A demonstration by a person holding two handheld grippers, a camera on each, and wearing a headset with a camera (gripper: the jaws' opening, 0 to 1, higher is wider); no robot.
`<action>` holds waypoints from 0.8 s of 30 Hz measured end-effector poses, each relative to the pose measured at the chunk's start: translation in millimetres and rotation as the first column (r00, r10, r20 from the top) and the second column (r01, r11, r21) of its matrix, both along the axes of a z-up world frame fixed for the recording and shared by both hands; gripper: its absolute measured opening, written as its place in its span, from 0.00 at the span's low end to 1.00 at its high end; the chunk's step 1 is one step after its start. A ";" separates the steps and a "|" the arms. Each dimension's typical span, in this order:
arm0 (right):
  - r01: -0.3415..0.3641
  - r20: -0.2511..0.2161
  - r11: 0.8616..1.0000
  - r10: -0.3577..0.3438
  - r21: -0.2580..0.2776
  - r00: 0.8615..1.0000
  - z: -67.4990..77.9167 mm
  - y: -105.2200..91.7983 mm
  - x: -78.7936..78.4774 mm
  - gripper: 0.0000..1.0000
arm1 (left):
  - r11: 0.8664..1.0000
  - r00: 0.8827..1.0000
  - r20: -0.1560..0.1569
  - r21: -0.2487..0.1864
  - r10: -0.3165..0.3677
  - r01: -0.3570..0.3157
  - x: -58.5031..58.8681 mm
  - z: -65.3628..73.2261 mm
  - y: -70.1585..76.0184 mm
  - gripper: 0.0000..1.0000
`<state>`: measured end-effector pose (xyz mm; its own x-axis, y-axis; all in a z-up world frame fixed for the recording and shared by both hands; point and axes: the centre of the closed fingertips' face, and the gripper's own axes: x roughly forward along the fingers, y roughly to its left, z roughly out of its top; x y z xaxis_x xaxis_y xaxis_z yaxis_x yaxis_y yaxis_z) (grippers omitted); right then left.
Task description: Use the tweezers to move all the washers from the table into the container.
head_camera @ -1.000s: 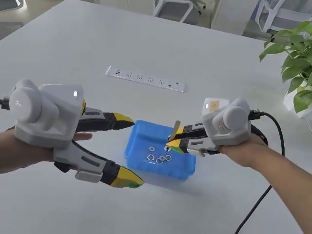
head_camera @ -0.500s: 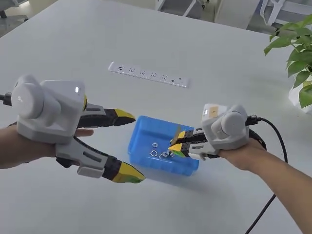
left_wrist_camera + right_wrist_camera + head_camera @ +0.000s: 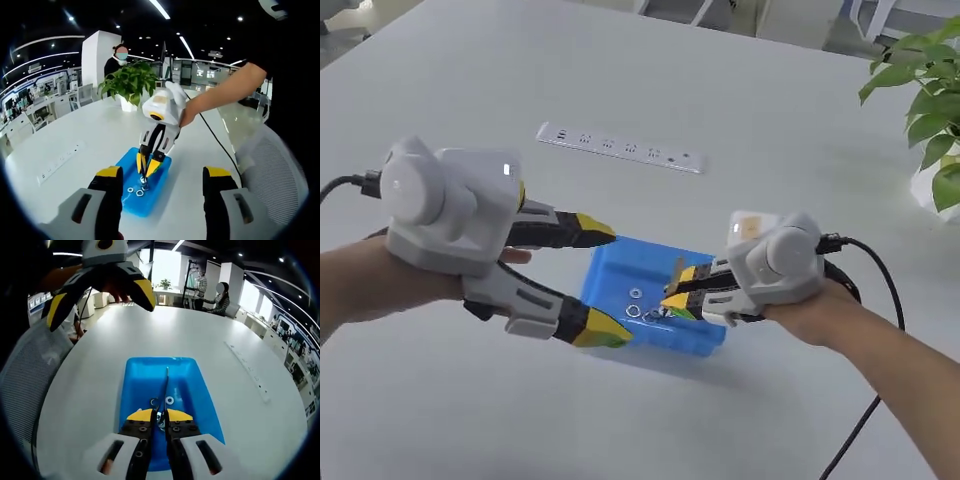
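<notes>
Washers [image 3: 636, 294] lie in the blue container [image 3: 640, 262]; right tongs [image 3: 160, 416] clamp tweezers [image 3: 679, 271] over it; left tongs [image 3: 615, 287] gape.

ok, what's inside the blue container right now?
Several washers lie on the blue container floor, and the tweezers held by the right gripper reach in. Its fingers cover the near floor.

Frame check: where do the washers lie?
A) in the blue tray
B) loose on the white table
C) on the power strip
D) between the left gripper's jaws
A: the washers lie on the floor of the blue tray, close by the tweezers that the right gripper holds over it.
</notes>
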<state>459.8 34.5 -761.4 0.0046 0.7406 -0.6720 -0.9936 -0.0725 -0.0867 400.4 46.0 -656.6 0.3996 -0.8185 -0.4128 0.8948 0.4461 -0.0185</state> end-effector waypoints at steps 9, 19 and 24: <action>-0.006 -0.001 1.000 0.006 0.000 1.000 -0.2 0.3 0.6 0.09 | 0.999 0.999 0.002 0.016 -0.042 0.042 19.0 -5.1 -13.2 0.59; -0.020 0.005 1.000 0.020 -0.005 1.000 -1.4 1.6 1.0 0.09 | 0.995 0.997 -0.016 0.057 -0.078 0.078 34.1 -21.2 -22.7 0.45; -0.025 0.007 1.000 0.025 -0.005 1.000 -1.8 2.3 0.5 0.09 | 0.993 0.996 -0.013 0.076 -0.091 0.092 40.8 -25.4 -25.9 0.36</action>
<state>460.3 36.8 -763.2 -0.0089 0.7372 -0.6756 -0.9909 -0.0974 -0.0933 441.2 20.1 -682.0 0.3204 -0.8174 -0.4787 0.9318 0.3631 0.0038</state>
